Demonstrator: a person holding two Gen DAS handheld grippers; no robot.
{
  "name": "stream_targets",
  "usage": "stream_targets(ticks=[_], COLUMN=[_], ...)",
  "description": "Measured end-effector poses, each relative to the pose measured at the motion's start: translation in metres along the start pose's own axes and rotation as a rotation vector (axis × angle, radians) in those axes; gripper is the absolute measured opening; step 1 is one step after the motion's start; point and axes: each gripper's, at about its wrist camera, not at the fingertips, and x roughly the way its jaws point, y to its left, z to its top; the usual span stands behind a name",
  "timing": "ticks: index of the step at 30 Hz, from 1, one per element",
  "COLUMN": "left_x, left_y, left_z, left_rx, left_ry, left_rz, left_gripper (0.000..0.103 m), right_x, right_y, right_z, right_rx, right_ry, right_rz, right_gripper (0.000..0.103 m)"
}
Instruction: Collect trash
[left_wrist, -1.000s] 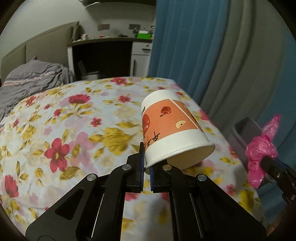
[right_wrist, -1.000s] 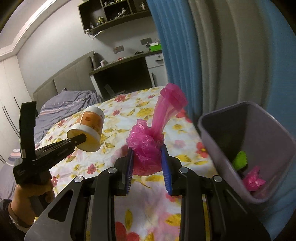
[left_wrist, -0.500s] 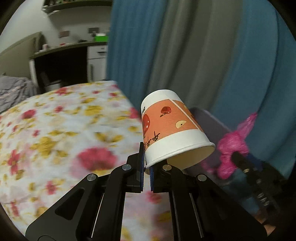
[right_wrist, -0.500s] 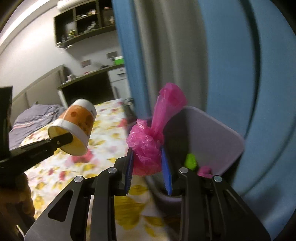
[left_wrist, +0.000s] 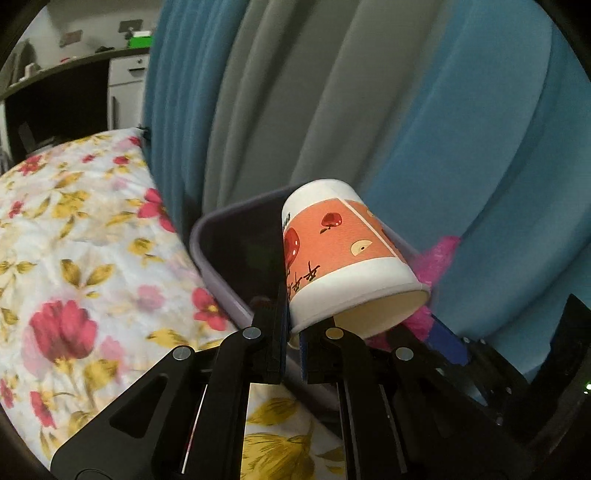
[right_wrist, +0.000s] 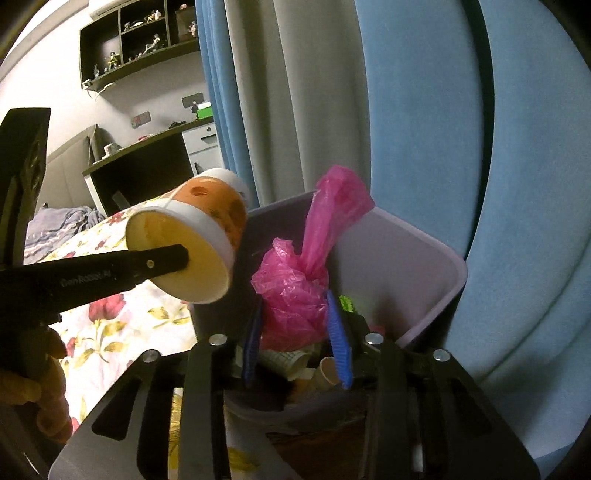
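The pink plastic bag (right_wrist: 295, 291) hangs directly over the open mouth of the grey bin (right_wrist: 417, 266), its knotted tail pointing up and its bulk between the blue fingers (right_wrist: 336, 332) of the right gripper (right_wrist: 295, 332). Those fingers are opening; the bag sits between them, the pads look to have come off its sides, and the drop is straight down onto the paper scraps and cups already lying inside. The paper cup (left_wrist: 343, 254) lies with its long axis tilted, base up and away, mouth toward the camera and down. The left gripper (left_wrist: 291, 339) pinches its rim, one finger inside the mouth and one outside, and these fingers are only beginning to ease apart. In the right wrist view the cup (right_wrist: 188, 243) is just left of the bin's near wall, over the edge of the flowered bed (left_wrist: 85, 258), not yet over the opening. So the right hand is the one in place; by this reading the left must carry the cup a little further toward the curtain (left_wrist: 369, 92) before letting go.
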Motion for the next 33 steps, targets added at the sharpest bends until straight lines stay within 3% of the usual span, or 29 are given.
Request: stream_targets(ticks=[1,3,4,5,9,14,33], left_x=[0.002,0.002,0.000,-0.002,-0.020,-0.037,-0.121], left_y=[0.000,0.001,0.002,0.004,0.013,0.026,0.042], left_z=[0.001,0.001,0.001,0.001,0.000,-0.005,-0.057], left_rx=[0.001,-0.007,-0.014,-0.022,-0.062,-0.061,-0.051], left_ry=[0.002,-0.003,-0.011,-0.024,-0.106,-0.151,-0.246], left_rz=[0.000,0.000,0.003,0.017,0.101,0.211,0.412], left_gripper=[0.013,0.042,0.049,0.063,0.084,0.090,0.097], right_x=[0.000,0.000,-0.001,-0.002,-0.002,-0.007,-0.055], right_y=[0.000,-0.003,-0.004,-0.005,-0.006,-0.008,0.014], right_z=[0.000,-0.003,-0.004,-0.005,-0.005,-0.006,-0.012], right_rx=[0.000,0.000,0.001,0.003,0.004,0.015,-0.004], right_ry=[0.001,0.005,0.006,0.005,0.000,-0.020,-0.054], right_rz=[0.000,-0.005,-0.009,-0.007,-0.016,-0.025,0.008], right_gripper=[0.040,0.044,0.047,0.051,0.061,0.080,0.088])
